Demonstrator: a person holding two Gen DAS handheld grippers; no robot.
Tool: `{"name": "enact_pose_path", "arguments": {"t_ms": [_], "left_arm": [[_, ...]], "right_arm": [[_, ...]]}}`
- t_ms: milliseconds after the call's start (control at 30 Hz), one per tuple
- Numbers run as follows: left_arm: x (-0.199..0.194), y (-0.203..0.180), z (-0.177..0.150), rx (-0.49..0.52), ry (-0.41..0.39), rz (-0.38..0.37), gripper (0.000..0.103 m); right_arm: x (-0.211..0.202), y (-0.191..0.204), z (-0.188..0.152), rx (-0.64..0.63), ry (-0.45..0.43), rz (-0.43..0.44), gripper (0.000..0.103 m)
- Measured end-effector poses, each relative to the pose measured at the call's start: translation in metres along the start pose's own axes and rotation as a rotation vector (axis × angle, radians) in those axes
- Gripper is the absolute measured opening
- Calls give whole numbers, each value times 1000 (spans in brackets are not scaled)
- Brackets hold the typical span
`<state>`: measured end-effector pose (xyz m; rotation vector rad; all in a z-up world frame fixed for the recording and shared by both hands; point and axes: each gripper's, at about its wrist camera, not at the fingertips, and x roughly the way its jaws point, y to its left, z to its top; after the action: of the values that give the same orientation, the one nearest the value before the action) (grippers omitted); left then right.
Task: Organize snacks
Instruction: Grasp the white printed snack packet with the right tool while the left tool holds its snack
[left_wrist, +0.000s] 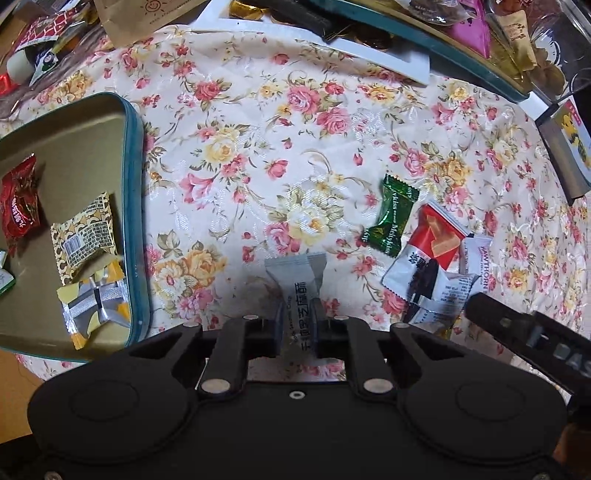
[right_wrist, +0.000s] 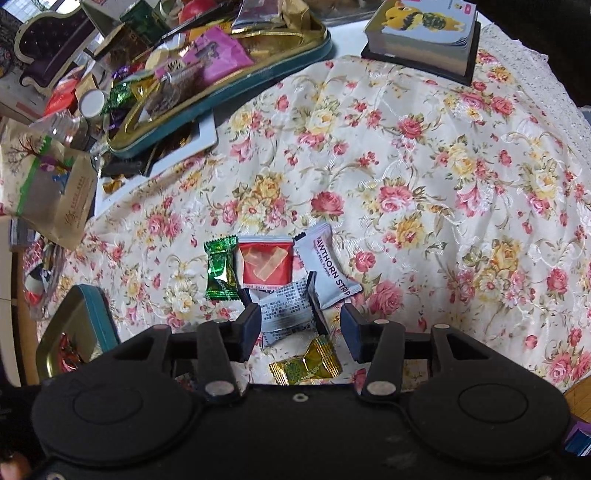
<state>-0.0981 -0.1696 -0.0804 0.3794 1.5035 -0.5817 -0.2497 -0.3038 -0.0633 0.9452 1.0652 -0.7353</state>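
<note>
Left wrist view: left claw (left_wrist: 294, 325) pinches a grey sachet (left_wrist: 297, 280), its lower end hidden.

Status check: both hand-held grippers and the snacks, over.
Left hand-held gripper shut on grey snack packet. Right hand-held gripper open over white printed packet in loose pile. Teal tin left, nothing blocking.

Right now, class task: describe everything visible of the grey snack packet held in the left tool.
The grey snack packet is a small pillow-style wrapper of matte grey film with crimped, serrated ends and dark printed characters running along its length. It is sealed and looks intact. The left tool is shut on its near half, one finger pressing each side, so its far end juts out over the floral tablecloth. Whether that end touches the cloth cannot be told.
</note>
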Motion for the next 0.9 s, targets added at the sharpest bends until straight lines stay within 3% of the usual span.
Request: {"name": "enact_pose_path", "arguments": {"t_ms": [267,900], "left_arm": [[-24,2,-1,9,-83,38,21],[-20,17,-3,-7,-60,22,21]], "right_arm": [[17,15,-3,-37,0,-34,54],[48,36,-8,-108,3,-135,57]]}}
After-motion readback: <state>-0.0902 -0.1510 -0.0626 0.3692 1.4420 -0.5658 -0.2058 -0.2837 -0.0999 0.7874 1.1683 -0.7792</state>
